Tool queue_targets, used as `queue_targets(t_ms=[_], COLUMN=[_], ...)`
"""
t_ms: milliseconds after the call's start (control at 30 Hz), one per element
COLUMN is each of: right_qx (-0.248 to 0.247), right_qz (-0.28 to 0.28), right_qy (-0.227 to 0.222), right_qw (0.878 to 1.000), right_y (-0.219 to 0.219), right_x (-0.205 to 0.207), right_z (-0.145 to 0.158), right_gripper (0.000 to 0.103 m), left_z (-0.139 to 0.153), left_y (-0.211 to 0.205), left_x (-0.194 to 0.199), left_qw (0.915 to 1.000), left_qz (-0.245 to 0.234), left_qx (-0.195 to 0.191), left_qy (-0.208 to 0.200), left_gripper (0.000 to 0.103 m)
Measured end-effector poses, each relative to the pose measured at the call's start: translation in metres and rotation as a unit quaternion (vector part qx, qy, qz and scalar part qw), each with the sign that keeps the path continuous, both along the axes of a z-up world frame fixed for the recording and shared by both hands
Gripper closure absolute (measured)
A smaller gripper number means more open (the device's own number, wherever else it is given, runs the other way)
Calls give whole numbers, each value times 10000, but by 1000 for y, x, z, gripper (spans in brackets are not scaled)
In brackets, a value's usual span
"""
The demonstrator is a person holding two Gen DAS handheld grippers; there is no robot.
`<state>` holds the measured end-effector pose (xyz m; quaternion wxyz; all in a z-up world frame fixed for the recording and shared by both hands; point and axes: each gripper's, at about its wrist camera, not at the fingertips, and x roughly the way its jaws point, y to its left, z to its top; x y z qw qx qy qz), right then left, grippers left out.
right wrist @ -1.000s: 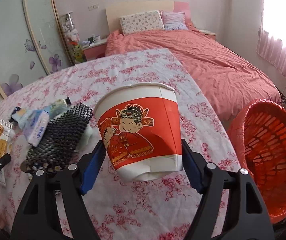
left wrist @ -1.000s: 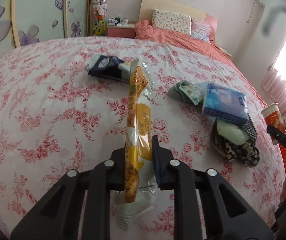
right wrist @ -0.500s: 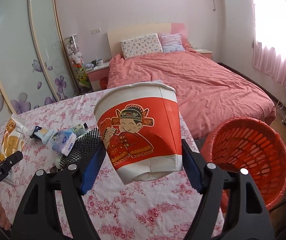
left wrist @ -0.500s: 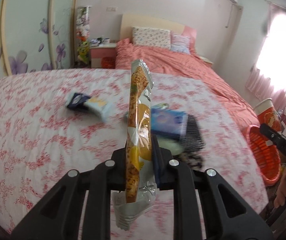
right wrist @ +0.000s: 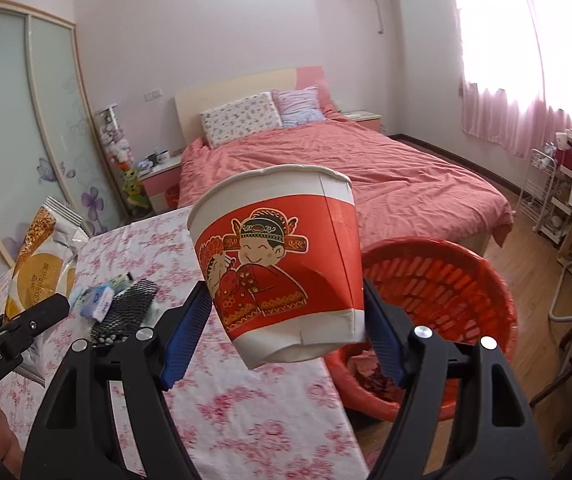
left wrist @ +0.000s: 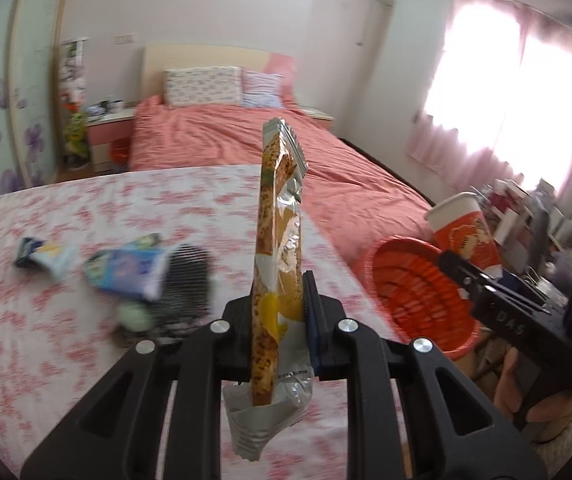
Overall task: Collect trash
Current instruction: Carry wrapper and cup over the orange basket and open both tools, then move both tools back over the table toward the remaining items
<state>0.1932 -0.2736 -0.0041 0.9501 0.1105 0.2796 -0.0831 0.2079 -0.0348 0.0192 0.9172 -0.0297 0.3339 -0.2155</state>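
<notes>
My left gripper point(left wrist: 280, 312) is shut on a tall yellow snack wrapper point(left wrist: 278, 248), held edge-on above the floral table point(left wrist: 46, 328). My right gripper point(right wrist: 286, 320) is shut on a red and white paper noodle cup point(right wrist: 282, 264) with a cartoon figure, lifted over the table's right edge. A red mesh basket point(right wrist: 437, 296) stands on the floor just right of the cup, with some red scraps at its bottom. In the left wrist view the cup point(left wrist: 465, 232) and the basket point(left wrist: 417, 292) show at right. The wrapper point(right wrist: 42, 264) appears at left in the right wrist view.
On the table lie a blue packet point(left wrist: 130, 272), a black mesh item point(left wrist: 186, 284), a pale green lump point(left wrist: 136, 316) and a dark-and-white wrapper point(left wrist: 42, 254). A pink bed point(right wrist: 345, 176) stands behind. A white rack and boxes point(right wrist: 557, 184) line the right wall.
Both grippers have risen and swung right toward the red basket, each keeping its hold. The basket now fills more of both views and the table litter has slid left.
</notes>
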Motion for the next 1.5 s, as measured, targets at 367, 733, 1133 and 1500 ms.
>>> queue_targets(t_ms=[367,733,1133,1500], right_qx=[162,509,979,587], right_qz=[-591,-923,-903,-676], right_qy=[7,156,242,383], right_qw=[9981,9943,9908,9952], right_y=[-62,-116,-132,-104], right_x=[-5,3,7,11], right_z=[-15,-41,-58,-50], right_gripper=[30,30,22,22], left_z=[-11,-43,-82,-77], left_y=[-107,-189,-207,-131], left_x=[10,45,83,69], left_qw=[9951,9875,9895,9947], left_qz=[-985,-1523,-1209,-481], left_qx=[10,113,401,836], left_qy=[84,396,680,368], left_gripper=[84,83,45,37])
